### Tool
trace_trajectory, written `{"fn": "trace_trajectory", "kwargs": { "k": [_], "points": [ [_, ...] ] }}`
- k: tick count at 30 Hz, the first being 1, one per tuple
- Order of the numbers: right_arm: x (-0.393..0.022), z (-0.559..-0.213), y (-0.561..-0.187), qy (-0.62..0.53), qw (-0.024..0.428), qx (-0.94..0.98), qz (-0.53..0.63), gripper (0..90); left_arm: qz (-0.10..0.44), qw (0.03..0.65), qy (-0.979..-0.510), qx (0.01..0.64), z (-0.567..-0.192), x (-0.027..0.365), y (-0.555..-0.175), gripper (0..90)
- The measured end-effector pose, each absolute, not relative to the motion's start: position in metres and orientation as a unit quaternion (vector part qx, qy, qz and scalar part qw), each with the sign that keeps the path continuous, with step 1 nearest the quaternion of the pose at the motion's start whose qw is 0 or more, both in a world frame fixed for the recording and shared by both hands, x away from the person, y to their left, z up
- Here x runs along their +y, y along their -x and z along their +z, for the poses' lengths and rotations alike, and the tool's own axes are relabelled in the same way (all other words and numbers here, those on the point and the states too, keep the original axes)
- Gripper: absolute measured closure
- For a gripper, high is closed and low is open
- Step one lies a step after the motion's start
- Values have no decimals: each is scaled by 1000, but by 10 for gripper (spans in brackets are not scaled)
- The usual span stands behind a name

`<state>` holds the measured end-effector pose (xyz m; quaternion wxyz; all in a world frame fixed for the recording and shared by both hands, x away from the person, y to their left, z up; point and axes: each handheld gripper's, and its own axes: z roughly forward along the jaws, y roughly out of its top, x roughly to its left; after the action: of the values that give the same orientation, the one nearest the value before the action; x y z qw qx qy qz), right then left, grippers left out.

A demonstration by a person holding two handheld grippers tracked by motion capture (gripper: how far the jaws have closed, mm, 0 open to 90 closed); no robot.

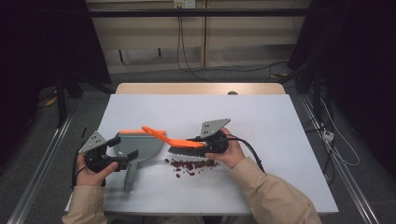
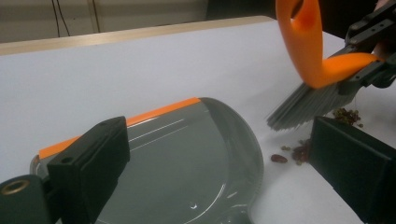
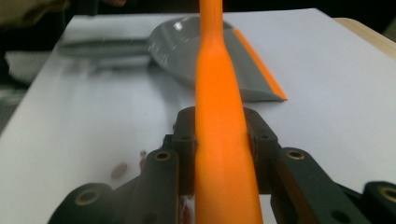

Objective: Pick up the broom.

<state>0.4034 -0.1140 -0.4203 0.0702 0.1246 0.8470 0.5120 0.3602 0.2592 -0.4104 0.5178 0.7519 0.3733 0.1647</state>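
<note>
A grey dustpan [image 1: 144, 144] with an orange lip lies flat on the white table, its handle pointing back toward the person. My left gripper [image 1: 123, 147] is open; its jaws straddle the rear of the dustpan [image 2: 187, 158] without pressing it. My right gripper [image 1: 198, 140] is shut on the orange handle of a brush [image 1: 161, 134], which juts out over the pan. The brush's grey bristles [image 2: 308, 105] hang just above a small pile of red beans [image 1: 190, 164] to the right of the pan. Between the right gripper's [image 3: 219, 135] jaws the brush handle [image 3: 222, 93] runs toward the dustpan [image 3: 243, 56].
The white table cover [image 1: 261, 121] stretches wide to the right and to the far side, ending at a wooden edge [image 1: 201, 88]. A few stray beans [image 2: 279, 158] lie between the pan and the pile. Cables trail over the floor behind and right of the table.
</note>
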Motion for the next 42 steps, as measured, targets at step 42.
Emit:
{"fn": "trace_trajectory", "kwargs": {
  "k": [42],
  "points": [
    [-64,-436,-326,-379,70,735,558,714,172,520,-754,362,-407,256,-358,60]
  ]
}}
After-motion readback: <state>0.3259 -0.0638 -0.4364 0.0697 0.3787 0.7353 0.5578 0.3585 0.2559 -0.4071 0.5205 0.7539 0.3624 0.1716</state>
